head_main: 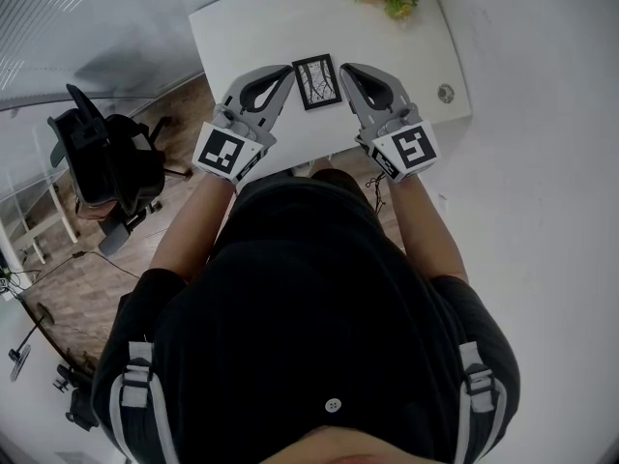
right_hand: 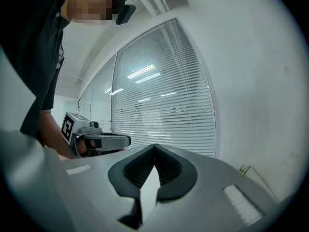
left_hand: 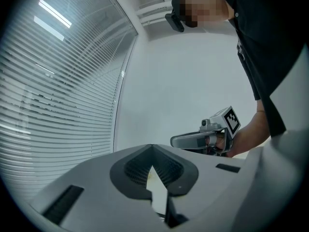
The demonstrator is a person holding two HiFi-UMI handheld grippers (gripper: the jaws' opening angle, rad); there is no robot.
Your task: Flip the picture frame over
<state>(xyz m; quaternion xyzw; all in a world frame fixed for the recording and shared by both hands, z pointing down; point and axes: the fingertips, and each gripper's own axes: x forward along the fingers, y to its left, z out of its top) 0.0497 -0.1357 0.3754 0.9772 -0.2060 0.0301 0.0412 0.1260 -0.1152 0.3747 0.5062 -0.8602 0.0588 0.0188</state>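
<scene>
Black rectangular picture frame (head_main: pixel 317 81) lies flat on white tabletop (head_main: pixel 242 17) between left tool (head_main: pixel 287 71) and right tool (head_main: pixel 346 69), both pressed together; a nudge may skid it.

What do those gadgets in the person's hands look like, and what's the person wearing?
The left gripper and right gripper match: pale grey plastic, two curved fingers lined with dark ribbed pads, and a white cube with black square markers at the back. The person wears a black short-sleeved top with grey shoulder straps.
</scene>
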